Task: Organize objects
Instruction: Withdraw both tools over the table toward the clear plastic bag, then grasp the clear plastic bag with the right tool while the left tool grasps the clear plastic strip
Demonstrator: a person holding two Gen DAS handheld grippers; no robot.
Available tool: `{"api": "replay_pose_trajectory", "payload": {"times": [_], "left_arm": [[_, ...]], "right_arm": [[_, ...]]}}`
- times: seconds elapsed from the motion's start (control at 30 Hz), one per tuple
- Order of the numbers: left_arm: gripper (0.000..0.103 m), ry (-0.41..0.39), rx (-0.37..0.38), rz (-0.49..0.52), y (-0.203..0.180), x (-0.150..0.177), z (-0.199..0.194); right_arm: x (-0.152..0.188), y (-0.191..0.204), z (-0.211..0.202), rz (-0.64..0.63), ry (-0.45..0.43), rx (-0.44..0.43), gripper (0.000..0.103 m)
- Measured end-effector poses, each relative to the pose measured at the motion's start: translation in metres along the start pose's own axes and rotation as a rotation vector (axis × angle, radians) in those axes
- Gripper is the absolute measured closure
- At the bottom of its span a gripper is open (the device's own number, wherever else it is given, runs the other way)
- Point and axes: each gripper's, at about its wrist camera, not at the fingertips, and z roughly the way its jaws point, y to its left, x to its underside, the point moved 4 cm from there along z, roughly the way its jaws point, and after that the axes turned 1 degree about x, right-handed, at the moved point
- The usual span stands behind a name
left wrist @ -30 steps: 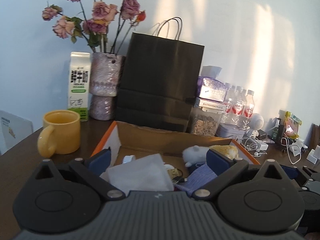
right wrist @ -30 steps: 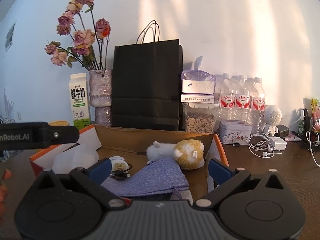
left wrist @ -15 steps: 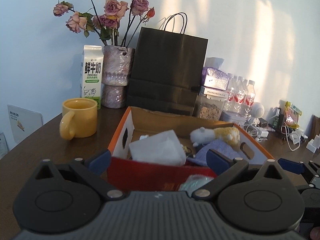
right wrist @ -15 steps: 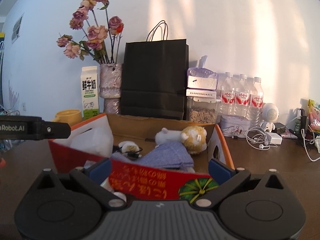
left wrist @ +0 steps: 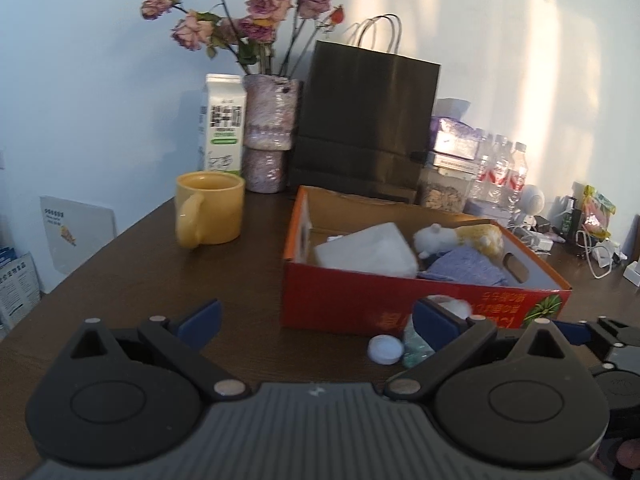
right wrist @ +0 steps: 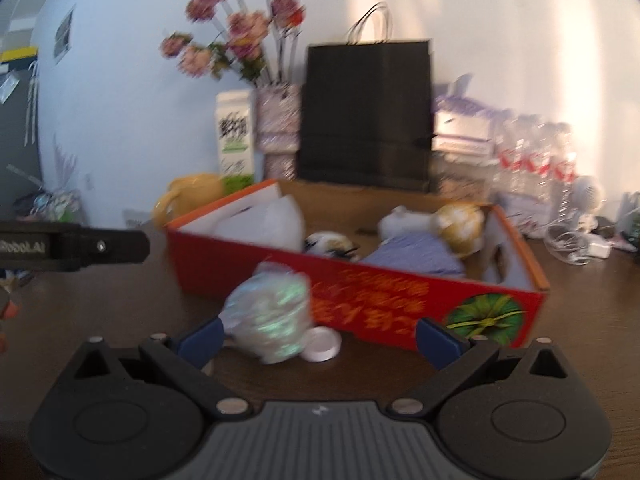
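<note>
Left wrist view: left hand-held gripper [left wrist: 316,318] is spread wide with nothing between its blue pads, low over the dark wood-grain bench [left wrist: 132,264]. The red cardboard box [left wrist: 400,300] sits ahead to the right, brown inside, with an oval handle cutout in its right wall. Inside it are a white crumpled plastic bag [left wrist: 366,250], a white-and-yellow plush toy [left wrist: 460,236] and a folded blue knit cloth [left wrist: 464,268]. Against the box's near wall on the bench lie a flat white round lid [left wrist: 385,349] and a crinkly clear packet [left wrist: 416,346], partly hidden by the right finger. A glossy yellow mug [left wrist: 210,208] stands left of the box; a milk carton [left wrist: 222,124], a vase of dried roses [left wrist: 270,136] and a matte black paper bag [left wrist: 364,120] stand at the wall. Right wrist view, motion-blurred: right hand-held gripper [right wrist: 318,334] is also spread, gripping nothing. The shiny crinkled packet [right wrist: 272,316] stands just inside its left finger; contact can't be judged. The white lid [right wrist: 322,344] lies beside the packet, both in front of the red box [right wrist: 360,280]. The other gripper's black finger [right wrist: 80,246] shows at left.
</note>
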Motion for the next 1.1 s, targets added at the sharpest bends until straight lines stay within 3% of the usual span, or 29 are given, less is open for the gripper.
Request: {"api": "replay_pose_trajectory", "payload": {"times": [0.17,0.27,0.43,0.73,0.93,1.1], "left_arm": [[0.0,0.009,-0.026,-0.015,0.018,0.002,-0.006],[0.0,0.021,-0.038,-0.022,0.027,0.004,-0.007],[0.0,0.068,-0.023,0.004,0.024,0.009,0.002],[0.0,0.202,0.078,0.15,-0.03,0.038,0.037],[0.016,0.234,0.094,0.187,-0.05,0.044,0.055],[0.049,0.242,0.114,0.217,-0.056,0.048,0.063]], "right_arm": [[-0.005,0.019,0.033,0.004,0.066,-0.038,0.03],[-0.005,0.026,0.047,0.004,0.103,-0.036,0.064],[-0.005,0.028,0.035,0.002,0.055,-0.054,0.066],[-0.01,0.007,-0.003,0.048,-0.063,-0.079,0.066],[-0.005,-0.013,-0.013,0.062,-0.074,-0.057,0.066],[-0.003,-0.02,-0.017,0.067,-0.078,-0.057,0.066]]}}
